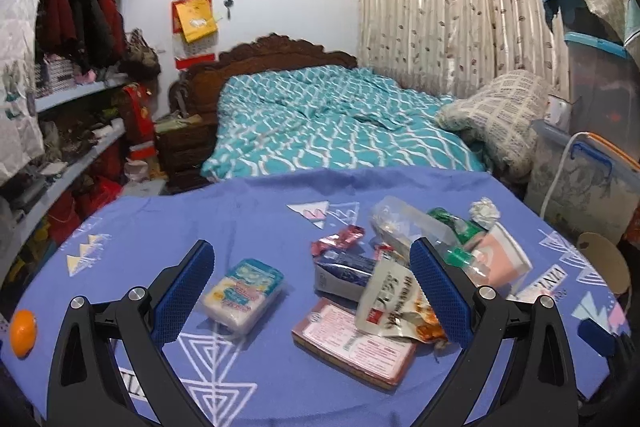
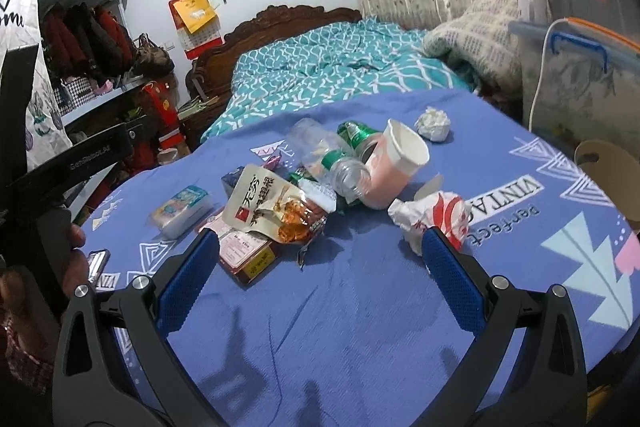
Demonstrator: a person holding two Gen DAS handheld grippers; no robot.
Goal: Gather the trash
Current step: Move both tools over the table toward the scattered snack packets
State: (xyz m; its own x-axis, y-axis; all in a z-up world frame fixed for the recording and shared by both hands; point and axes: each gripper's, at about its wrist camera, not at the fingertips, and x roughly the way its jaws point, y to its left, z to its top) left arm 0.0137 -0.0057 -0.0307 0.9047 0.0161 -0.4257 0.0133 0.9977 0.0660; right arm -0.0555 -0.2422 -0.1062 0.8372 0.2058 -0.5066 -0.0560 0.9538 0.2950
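At the far left edge of the blue patterned tablecloth (image 1: 260, 211) sits an orange (image 1: 24, 333), well apart from everything else. The left gripper (image 1: 312, 275) hovers over the cloth with its blue-padded jaws spread wide and nothing between them. Just inside its left finger lies a wrapped tissue pack (image 1: 243, 294), flat on the cloth. Farther right is a reddish flat box (image 1: 354, 345), and lying partly on it a torn white snack bag (image 1: 394, 301) with orange printing (its lower end is crumpled open).

Behind the bag the trash bunches together: a dark blue packet (image 1: 344, 269), a small red wrapper (image 1: 340, 239), a clear plastic bottle (image 2: 332, 159) on its side with a green label, a green can (image 2: 356, 133) behind it, and a pink paper cup (image 2: 394, 163) tipped over against the bottle, its white mouth facing up and right. A white paper ball (image 2: 433, 123) sits alone beyond the cup.

The right gripper (image 2: 318, 259) is likewise wide open and empty; its right fingertip is at the edge of a crumpled red-and-white wrapper (image 2: 434, 217), though I cannot tell whether it touches. A bed (image 1: 320, 115) stands beyond the table.
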